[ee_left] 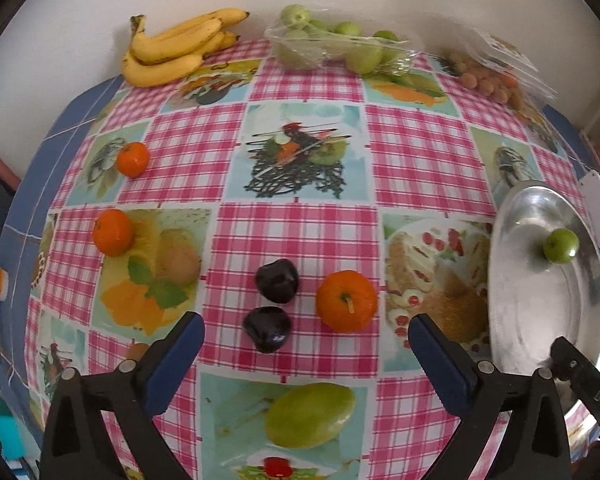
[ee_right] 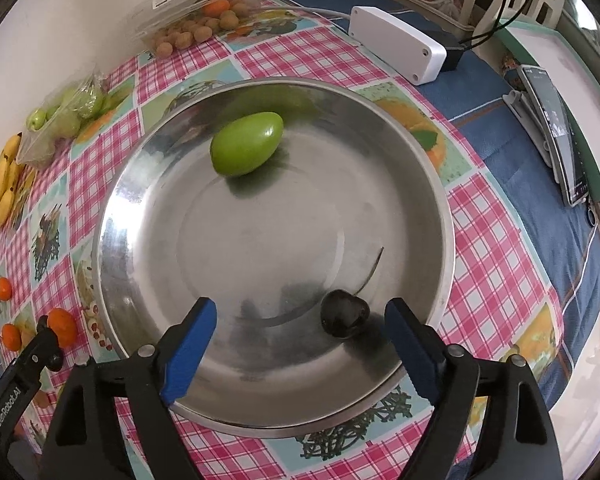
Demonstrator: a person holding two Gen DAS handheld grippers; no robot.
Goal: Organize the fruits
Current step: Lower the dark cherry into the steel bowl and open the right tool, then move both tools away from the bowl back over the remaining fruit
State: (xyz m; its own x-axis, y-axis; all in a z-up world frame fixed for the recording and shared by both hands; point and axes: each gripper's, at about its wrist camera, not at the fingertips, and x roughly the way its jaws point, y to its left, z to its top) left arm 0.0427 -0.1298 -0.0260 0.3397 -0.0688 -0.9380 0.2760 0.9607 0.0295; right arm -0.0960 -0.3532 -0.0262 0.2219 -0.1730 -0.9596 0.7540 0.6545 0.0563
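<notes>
The left gripper is wide open and holds nothing, with two dark cherries on the table just in front of its fingers and an orange beside them. The right gripper is wide open too, above the near rim of the metal bowl, with one dark cherry lying loose between its fingers. A green fruit lies at the bowl's far side, and bananas sit at the table's far left edge.

Both the left claw and the right claw gape wide, fingers spread, gripping nothing.
</notes>
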